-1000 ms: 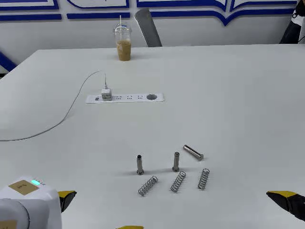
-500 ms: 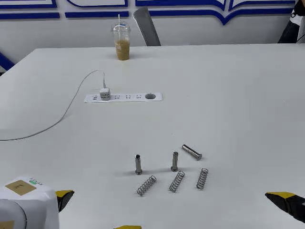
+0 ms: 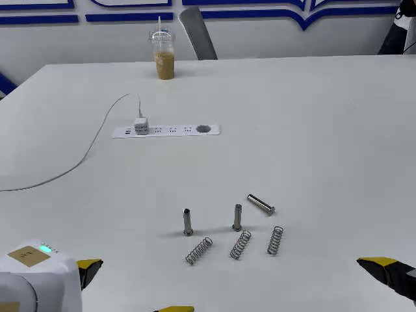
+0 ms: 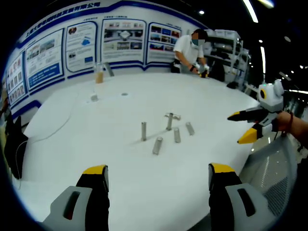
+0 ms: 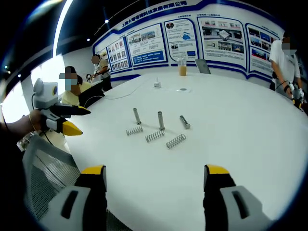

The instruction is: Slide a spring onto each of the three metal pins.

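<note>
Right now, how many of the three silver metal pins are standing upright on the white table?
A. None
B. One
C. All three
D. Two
D: in the head view the leftmost silver metal pin and the middle silver metal pin stand upright, while the third silver metal pin lies on its side on the white table.

No writing can be read with certainty. The wall boards (image 5: 192, 36) carry a blue heading line and blocks of small print in both gripper views, all too blurred to make out. A tan sticker (image 3: 28, 255) on the white body of the left claw (image 3: 133, 286) bears a small dark mark, illegible in the head view.
</note>
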